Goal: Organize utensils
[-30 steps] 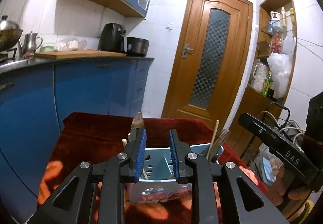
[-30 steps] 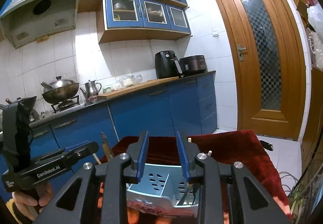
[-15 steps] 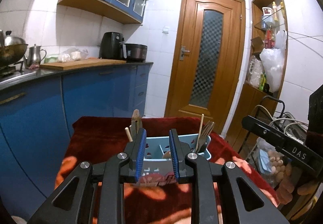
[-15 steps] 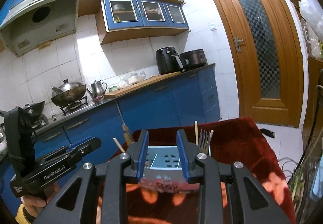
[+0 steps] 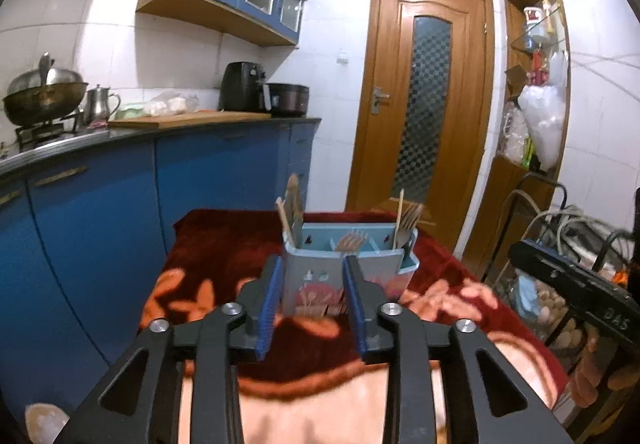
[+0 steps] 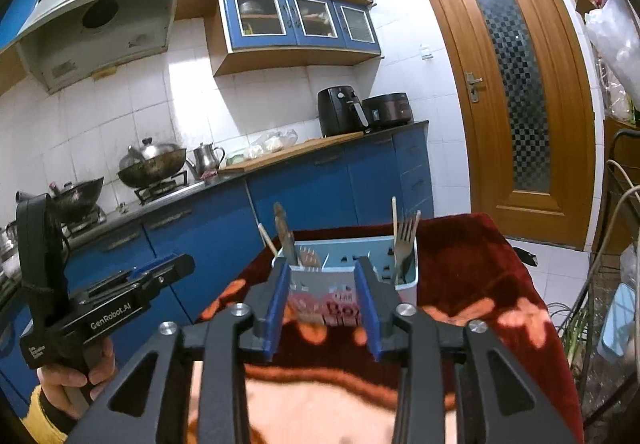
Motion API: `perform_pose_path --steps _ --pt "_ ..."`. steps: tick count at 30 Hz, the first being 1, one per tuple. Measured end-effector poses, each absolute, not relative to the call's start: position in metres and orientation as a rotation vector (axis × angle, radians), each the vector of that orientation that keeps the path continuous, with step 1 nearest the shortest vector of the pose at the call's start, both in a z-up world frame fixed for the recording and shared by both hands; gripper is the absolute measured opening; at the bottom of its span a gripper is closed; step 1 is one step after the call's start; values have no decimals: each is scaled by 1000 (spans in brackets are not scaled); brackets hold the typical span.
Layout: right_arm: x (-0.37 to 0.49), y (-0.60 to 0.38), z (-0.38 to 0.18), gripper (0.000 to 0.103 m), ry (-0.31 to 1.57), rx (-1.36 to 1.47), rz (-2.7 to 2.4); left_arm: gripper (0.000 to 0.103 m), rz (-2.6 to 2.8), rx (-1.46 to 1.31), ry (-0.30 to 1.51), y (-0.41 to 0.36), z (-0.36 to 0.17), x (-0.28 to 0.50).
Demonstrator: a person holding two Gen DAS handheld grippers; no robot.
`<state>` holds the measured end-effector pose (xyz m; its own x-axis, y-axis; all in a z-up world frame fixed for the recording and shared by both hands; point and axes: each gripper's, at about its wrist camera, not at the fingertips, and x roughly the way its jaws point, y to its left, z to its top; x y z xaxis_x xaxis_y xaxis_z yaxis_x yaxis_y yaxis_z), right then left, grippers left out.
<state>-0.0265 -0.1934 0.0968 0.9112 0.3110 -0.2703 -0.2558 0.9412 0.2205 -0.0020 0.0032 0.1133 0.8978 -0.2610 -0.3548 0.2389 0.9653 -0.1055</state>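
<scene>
Both grippers have drawn back from the light, rigid plastic utensil caddy [image 5: 348, 264] on the red blanket [image 5: 224, 248], left gripper [image 5: 310, 300] and right gripper [image 6: 322, 306] jaws just opening, empty; grasp its slim, possibly slippery utensils by upright handles.

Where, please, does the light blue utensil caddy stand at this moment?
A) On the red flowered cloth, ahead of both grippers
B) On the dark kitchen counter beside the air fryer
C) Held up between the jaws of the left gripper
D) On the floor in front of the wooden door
A: the utensil caddy rests on the red flowered cloth, ahead of the left gripper and the right gripper, whose jaws stand open and grip nothing.
</scene>
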Motion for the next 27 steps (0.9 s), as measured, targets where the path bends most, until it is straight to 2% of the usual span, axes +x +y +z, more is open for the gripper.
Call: perform_pose_path --steps 3,7,12,17,27 --pt "-35 -190 84 43 317 168 285 45 -231 -32 389 2 100 -11" --pt "-41 -188 68 53 341 177 282 52 -225 -33 405 0 83 -18" --pt "-48 -186 36 61 360 148 248 68 -211 -18 404 -6 63 -20" --pt "-45 -190 11 73 370 142 228 73 -202 -2 431 -10 40 -13" --pt "-38 -190 -12 75 321 75 149 74 -128 -8 435 -10 8 -1"
